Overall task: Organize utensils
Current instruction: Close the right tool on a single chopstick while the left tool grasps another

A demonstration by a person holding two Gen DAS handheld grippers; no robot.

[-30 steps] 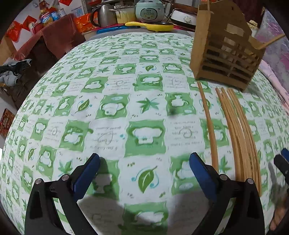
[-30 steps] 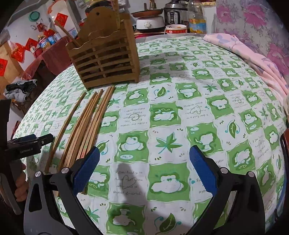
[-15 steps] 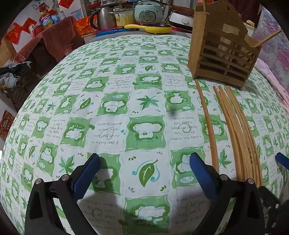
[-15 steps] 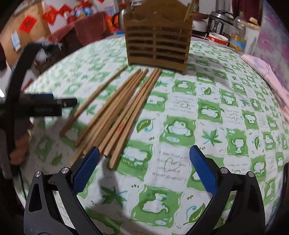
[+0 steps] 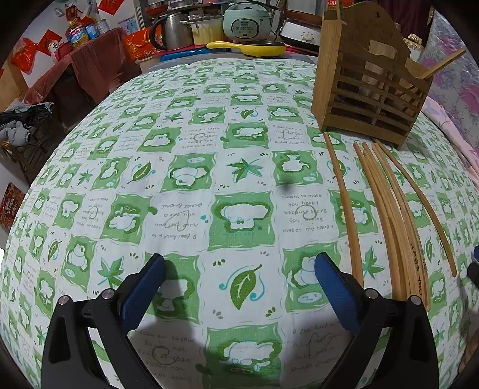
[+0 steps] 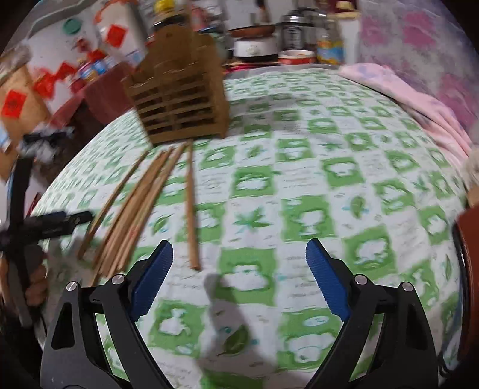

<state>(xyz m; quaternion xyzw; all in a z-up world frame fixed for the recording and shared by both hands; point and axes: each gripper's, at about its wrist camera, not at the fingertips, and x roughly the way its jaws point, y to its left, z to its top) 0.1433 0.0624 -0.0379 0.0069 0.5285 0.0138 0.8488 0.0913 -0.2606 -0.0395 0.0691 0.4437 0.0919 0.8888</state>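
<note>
Several wooden chopsticks (image 5: 392,215) lie side by side on the green-and-white tablecloth (image 5: 179,179), running toward a slatted wooden utensil holder (image 5: 368,80) that stands upright at the back right. One chopstick (image 5: 344,203) lies a little apart on their left. My left gripper (image 5: 239,272) is open and empty, just left of the chopsticks' near ends. In the blurred right wrist view the chopsticks (image 6: 140,206) and the holder (image 6: 179,101) sit to the left. My right gripper (image 6: 239,257) is open and empty above the cloth, right of a single chopstick (image 6: 191,209).
A yellow pan (image 5: 248,48), a rice cooker (image 5: 247,21) and a kettle (image 5: 170,30) stand beyond the table's far edge. A pink cloth (image 6: 419,98) lies along the right side. The left gripper's body (image 6: 45,224) shows at the left of the right wrist view.
My right gripper swung left over the chopsticks, then back right, and its view is now blurred. One chopstick lies apart on the right of the bundle. My left gripper barely moved.
</note>
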